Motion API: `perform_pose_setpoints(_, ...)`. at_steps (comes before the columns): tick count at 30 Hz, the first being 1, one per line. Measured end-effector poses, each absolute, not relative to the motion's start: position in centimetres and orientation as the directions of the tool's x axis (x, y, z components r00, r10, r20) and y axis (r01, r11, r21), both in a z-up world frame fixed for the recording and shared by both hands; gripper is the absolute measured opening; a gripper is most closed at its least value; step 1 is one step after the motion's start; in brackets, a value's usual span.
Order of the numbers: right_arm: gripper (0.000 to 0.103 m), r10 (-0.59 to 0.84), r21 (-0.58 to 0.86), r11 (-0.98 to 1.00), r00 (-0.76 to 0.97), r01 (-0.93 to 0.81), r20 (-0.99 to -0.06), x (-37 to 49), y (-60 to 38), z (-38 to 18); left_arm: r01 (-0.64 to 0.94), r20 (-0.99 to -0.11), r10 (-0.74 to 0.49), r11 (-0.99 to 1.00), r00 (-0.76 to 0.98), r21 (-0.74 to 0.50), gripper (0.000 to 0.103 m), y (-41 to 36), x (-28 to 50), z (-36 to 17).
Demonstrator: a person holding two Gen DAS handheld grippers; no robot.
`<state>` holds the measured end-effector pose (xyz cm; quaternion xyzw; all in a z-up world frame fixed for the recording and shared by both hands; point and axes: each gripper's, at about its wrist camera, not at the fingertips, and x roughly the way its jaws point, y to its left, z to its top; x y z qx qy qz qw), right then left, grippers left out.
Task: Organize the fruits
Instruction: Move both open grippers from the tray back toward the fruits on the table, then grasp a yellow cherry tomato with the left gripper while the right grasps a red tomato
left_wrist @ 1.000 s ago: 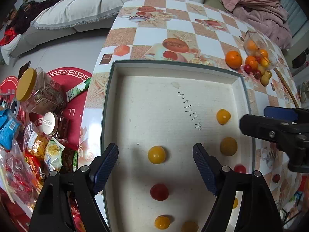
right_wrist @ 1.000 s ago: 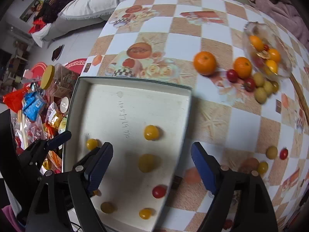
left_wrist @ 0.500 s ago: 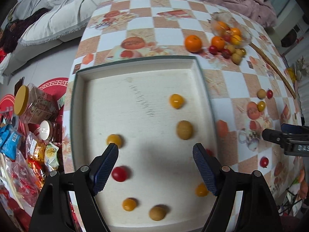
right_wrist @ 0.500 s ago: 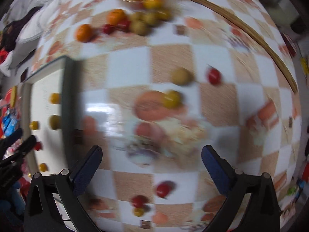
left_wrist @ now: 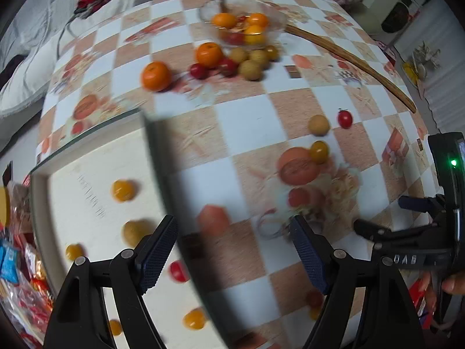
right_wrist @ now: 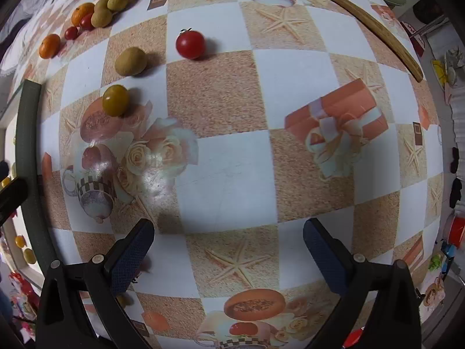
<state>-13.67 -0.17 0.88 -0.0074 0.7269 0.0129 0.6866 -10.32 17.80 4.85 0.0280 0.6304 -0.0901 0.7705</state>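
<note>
A white tray (left_wrist: 87, 157) with a dark rim holds several small yellow, brown and red fruits, at the left of the left wrist view. My left gripper (left_wrist: 232, 250) is open and empty above the tray's right rim. My right gripper (right_wrist: 228, 247) is open and empty over the checked tablecloth. Ahead of it lie a red cherry tomato (right_wrist: 190, 44), a brown longan (right_wrist: 130, 61) and a yellow-green tomato (right_wrist: 115, 99). The same three show in the left wrist view: the tomato (left_wrist: 345, 118), the longan (left_wrist: 318, 124), the yellow one (left_wrist: 318, 151).
A glass bowl (left_wrist: 241, 23) of oranges and tomatoes stands at the far side, with two oranges (left_wrist: 156, 75), longans and red tomatoes beside it. A wooden stick (right_wrist: 348, 5) lies along the table's right. Snack packets lie on the floor at the left (left_wrist: 17, 264).
Both grippers have swung right, away from the tray and over the tablecloth. The right gripper has come closer to the three loose fruits. Both stay open.
</note>
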Motion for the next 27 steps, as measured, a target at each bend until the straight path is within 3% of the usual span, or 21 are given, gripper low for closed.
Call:
perform_pose_setpoints(11, 0.102, 0.037, 0.037, 0.999, -0.037, -0.001, -0.999, -13.4, -5.0, 2.4, 0.172, -0.978, -0.133, 0.979, 0.163, -0.105, 0.079, 11.6, -6.0, 1.9)
perform_pose_setpoints(13, 0.102, 0.047, 0.047, 0.999, -0.033, 0.003, -0.998, -13.2, -6.0, 2.8, 0.173, -0.979, -0.125, 0.98, 0.161, -0.097, 0.069, 11.0, -5.6, 1.4)
perform_pose_setpoints(17, 0.102, 0.074, 0.074, 0.997, -0.017, -0.003, -0.997, -11.5, -7.3, 3.6, 0.169, -0.981, -0.12, 0.981, 0.155, -0.094, 0.066, 10.0, -5.2, 0.7)
perform_pose_setpoints(20, 0.102, 0.085, 0.085, 0.996, -0.002, -0.012, -0.996, -10.3, -7.5, 4.0, 0.196, -0.979, -0.124, 0.976, 0.164, -0.091, 0.051, 8.9, -5.1, 0.9)
perform_pose_setpoints(22, 0.102, 0.093, 0.093, 0.996, 0.006, -0.015, -0.996, -9.3, -7.6, 4.3, 0.219, -0.977, -0.133, 0.971, 0.169, -0.094, 0.034, 8.0, -5.1, 0.9)
perform_pose_setpoints(24, 0.102, 0.086, 0.086, 0.996, 0.017, -0.015, -0.996, -7.8, -7.6, 4.6, 0.225, -0.974, -0.159, 0.967, 0.164, -0.12, 0.026, 7.7, -5.0, 1.0)
perform_pose_setpoints(27, 0.102, 0.091, 0.091, 0.996, 0.025, -0.019, -0.996, -6.1, -7.8, 4.6, 0.206, -0.971, -0.179, 0.968, 0.161, -0.144, 0.025, 7.8, -4.8, 1.1)
